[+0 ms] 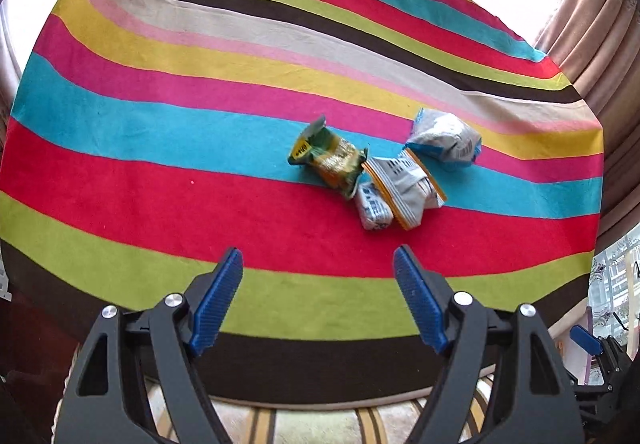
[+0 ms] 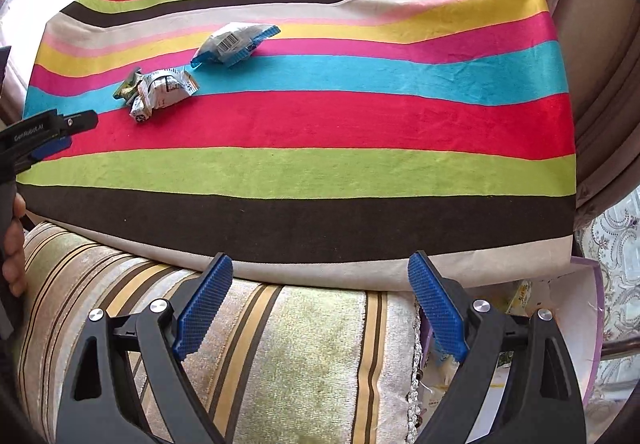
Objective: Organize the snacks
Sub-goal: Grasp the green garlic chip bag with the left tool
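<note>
Several snack packets lie together on a striped cloth (image 1: 160, 171): a green-yellow packet (image 1: 328, 157), a grey packet with orange edges (image 1: 406, 185), a small white-blue packet (image 1: 374, 209) and a silver-blue packet (image 1: 444, 139). My left gripper (image 1: 318, 264) is open and empty, hovering short of the packets. My right gripper (image 2: 320, 268) is open and empty over the cloth's near edge, far from the packets: the silver-blue one (image 2: 232, 43), the grey one (image 2: 166, 87). The left gripper (image 2: 60, 131) shows at the right wrist view's left edge.
The striped cloth (image 2: 360, 123) covers a table. A striped beige cushion (image 2: 280, 344) lies below its near edge. A bag or box with packaged items (image 2: 560, 304) stands at the lower right. Curtains (image 1: 592, 3) hang behind and at the right.
</note>
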Action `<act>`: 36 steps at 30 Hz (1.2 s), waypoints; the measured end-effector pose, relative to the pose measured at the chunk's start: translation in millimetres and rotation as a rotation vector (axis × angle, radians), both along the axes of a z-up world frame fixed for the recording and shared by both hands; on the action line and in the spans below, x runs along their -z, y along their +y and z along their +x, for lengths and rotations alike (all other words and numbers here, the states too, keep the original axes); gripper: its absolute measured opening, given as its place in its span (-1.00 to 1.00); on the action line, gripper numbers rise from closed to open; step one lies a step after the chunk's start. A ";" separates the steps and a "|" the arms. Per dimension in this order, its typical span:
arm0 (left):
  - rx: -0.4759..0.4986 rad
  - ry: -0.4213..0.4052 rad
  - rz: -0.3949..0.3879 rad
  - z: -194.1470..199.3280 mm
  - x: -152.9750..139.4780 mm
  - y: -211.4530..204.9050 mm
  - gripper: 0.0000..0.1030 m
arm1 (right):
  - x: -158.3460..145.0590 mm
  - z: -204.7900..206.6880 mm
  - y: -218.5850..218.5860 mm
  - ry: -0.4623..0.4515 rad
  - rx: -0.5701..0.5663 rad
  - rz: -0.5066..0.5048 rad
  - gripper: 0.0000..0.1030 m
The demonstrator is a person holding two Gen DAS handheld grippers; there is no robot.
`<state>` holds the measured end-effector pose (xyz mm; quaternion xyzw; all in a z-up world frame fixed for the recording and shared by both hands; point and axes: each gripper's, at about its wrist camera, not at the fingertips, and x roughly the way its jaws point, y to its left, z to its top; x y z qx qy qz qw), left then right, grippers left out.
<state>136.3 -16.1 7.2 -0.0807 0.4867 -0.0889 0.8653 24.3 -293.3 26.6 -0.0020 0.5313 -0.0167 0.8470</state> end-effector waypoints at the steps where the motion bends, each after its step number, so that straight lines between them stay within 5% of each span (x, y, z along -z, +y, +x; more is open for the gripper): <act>1: 0.013 -0.008 0.003 5.1 0.4 2.5 0.51 | 0.4 0.9 1.8 0.002 -0.003 -0.003 0.68; 19: 0.240 -0.061 0.150 82.1 24.8 -25.6 0.51 | 7.4 25.6 22.5 0.024 -0.032 0.008 0.68; 21: 0.262 -0.071 0.156 83.5 26.2 -27.8 0.41 | 7.5 29.0 25.1 0.023 -0.035 0.012 0.68; 25: 0.275 -0.071 0.201 86.8 31.4 -32.9 -0.13 | 6.0 37.3 30.4 0.015 -0.040 0.022 0.68; 29: 0.266 -0.084 0.206 84.9 32.0 -30.3 -0.21 | 3.5 53.0 39.0 -0.006 -0.036 0.049 0.68; 34: 0.269 -0.097 0.205 83.2 32.7 -29.3 -0.21 | 1.3 79.2 53.6 -0.033 -0.036 0.123 0.69; 36: 0.269 -0.097 0.193 82.1 32.8 -27.3 0.09 | -0.2 91.6 65.0 -0.051 -0.041 0.118 0.68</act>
